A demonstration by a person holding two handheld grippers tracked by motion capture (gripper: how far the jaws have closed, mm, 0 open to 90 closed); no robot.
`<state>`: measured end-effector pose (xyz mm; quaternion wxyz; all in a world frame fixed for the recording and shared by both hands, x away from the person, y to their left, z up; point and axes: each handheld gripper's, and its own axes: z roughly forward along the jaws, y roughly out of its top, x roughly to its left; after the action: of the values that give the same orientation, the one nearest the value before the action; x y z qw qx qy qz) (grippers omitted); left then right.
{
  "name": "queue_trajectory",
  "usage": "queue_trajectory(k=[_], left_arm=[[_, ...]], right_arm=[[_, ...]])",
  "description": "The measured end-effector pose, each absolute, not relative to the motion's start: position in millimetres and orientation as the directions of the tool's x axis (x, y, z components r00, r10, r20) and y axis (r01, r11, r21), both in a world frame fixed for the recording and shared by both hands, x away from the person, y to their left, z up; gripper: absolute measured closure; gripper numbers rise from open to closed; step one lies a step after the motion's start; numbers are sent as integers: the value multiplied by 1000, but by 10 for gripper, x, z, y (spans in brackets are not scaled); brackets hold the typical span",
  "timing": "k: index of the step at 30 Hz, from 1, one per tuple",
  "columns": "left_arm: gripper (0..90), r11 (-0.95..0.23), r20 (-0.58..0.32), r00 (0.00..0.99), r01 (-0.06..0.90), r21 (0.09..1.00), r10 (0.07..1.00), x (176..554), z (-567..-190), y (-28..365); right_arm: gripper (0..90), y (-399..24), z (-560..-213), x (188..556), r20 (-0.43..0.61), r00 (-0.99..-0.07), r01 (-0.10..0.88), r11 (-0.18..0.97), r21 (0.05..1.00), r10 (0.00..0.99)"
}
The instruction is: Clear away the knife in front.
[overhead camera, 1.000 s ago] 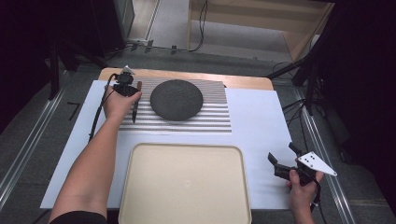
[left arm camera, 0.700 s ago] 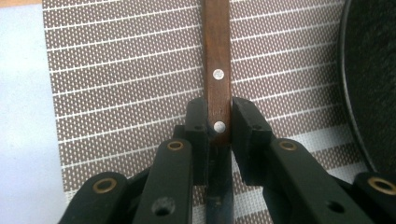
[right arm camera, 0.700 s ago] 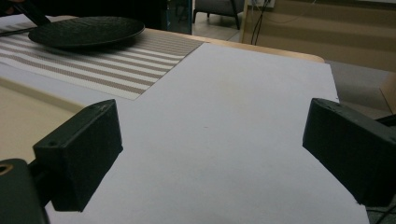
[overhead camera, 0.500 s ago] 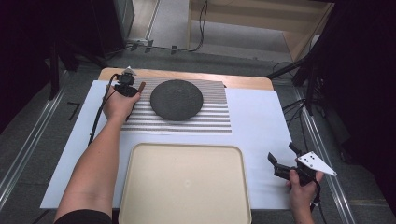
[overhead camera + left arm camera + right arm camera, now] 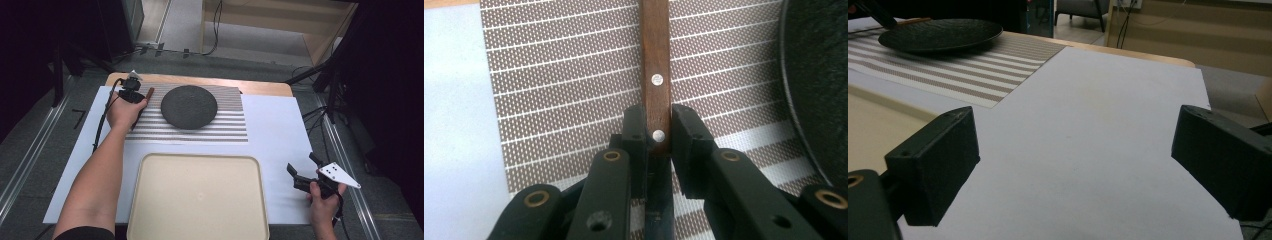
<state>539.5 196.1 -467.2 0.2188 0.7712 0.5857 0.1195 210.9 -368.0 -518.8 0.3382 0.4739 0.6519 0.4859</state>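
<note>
Left hand-held gripper [image 5: 658, 131]: clamped on wooden handle [image 5: 655, 60], over striped mat [image 5: 225, 125], beside dark plate [image 5: 189, 106]. Right hand-held gripper [image 5: 1073, 165]: wide open, empty, above white counter [image 5: 1108, 125].

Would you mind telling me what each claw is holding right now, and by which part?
The left claw grips a knife by its wooden handle, near a rivet. The right claw is open and holds nothing.

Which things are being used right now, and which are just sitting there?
In use:
left gripper, jaws shut on the wooden handle
striped placemat under it

Just sitting:
black plate
beige tray
right gripper, jaws open
</note>
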Motion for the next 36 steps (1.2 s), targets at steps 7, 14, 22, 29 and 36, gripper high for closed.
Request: queue_trajectory(k=[7,14,22,29,36], left_arm=[[770,-226,-100,309,848,480,946,5333,-4576,1996],[770,-211,-146,318,846,490,937,5240,-4450,2017],[770,-246,-152,363,833,496,919,5082,-4369,2038],[770,-277,-147,404,807,521,903,4892,-4285,2027],[770,-292,-142,429,787,544,892,4698,-4267,1996]], right_arm=[[38,-3675,-5188,2112,16,-319,292,82,953,948],[38,-3672,-5188,2113,15,-316,294,83,952,949],[38,-3671,-5188,2114,12,-316,293,85,952,949],[38,-3670,-5188,2114,11,-316,292,86,952,949],[38,-3670,-5187,2112,12,-317,293,85,952,948]])
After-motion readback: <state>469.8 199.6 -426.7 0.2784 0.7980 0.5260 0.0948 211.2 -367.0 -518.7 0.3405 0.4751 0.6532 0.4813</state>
